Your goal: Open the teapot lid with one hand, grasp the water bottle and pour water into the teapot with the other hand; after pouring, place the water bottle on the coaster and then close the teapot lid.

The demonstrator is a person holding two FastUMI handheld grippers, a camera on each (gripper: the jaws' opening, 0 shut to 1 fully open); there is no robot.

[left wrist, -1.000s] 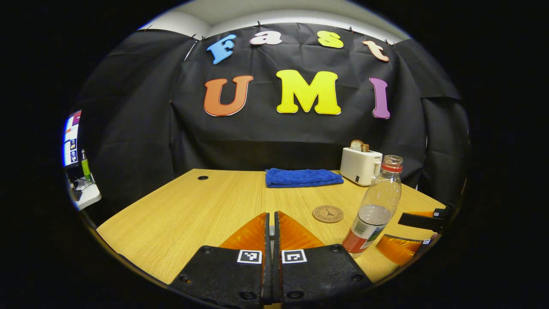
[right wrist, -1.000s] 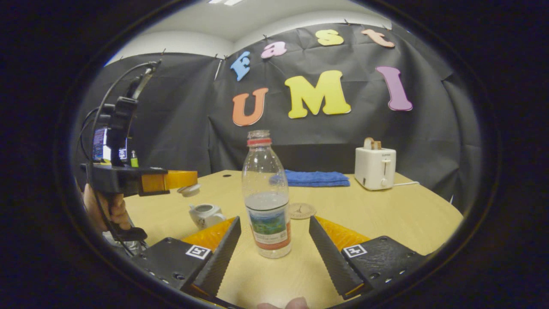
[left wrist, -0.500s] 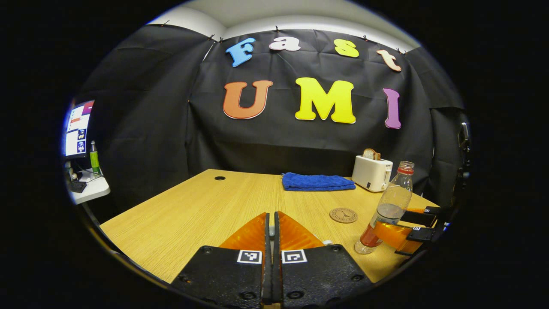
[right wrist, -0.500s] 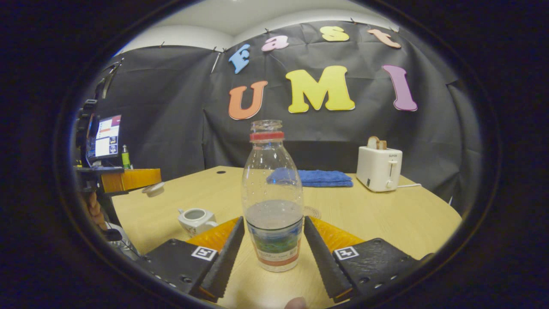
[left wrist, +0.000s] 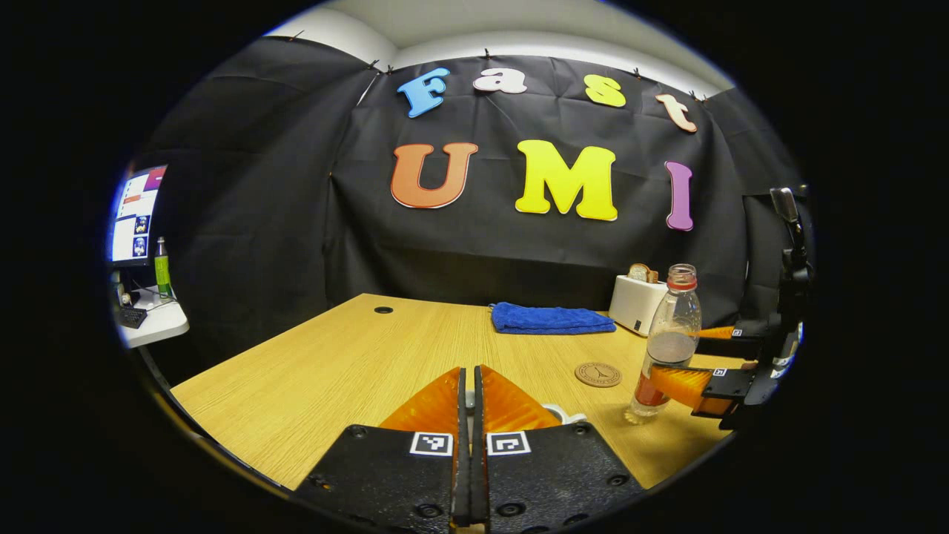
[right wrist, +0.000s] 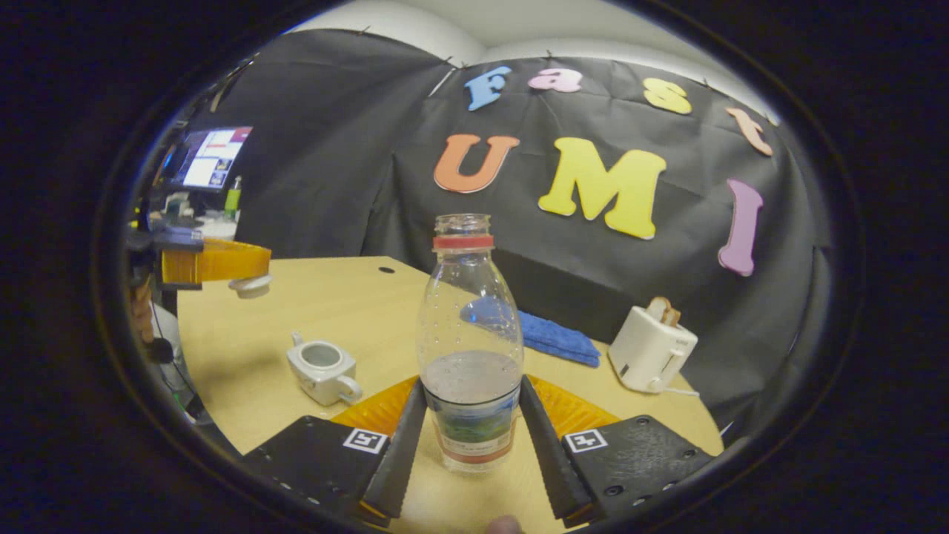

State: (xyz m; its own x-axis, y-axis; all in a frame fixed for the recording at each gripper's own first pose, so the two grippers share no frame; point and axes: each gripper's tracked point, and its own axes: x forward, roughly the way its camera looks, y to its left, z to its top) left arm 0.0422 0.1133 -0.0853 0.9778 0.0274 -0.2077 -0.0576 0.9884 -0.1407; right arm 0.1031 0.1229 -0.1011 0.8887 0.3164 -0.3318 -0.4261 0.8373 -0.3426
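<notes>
The clear water bottle [right wrist: 471, 334], uncapped and partly full, stands upright between my right gripper's [right wrist: 472, 386] fingers, which press on both sides of its label. In the left gripper view the same bottle [left wrist: 671, 334] stands at the right with the right gripper [left wrist: 678, 357] around it. The white teapot [right wrist: 322, 367] sits open on the table to the left. My left gripper [right wrist: 245, 263] hangs above and left of it, shut on the white lid [right wrist: 250, 285]. Its own fingers [left wrist: 437, 404] are pressed together. The round coaster [left wrist: 597, 374] lies just left of the bottle.
A folded blue towel [left wrist: 549, 317] lies at the back of the wooden table [left wrist: 348, 363], and a white toaster [left wrist: 636, 300] with bread stands right of it. A side desk with a monitor [left wrist: 133, 215] and a green bottle [left wrist: 161, 265] is far left.
My right fingers have closed in from wide open onto the bottle, and that view has tilted. My left gripper has drawn the lid farther left, away from the teapot.
</notes>
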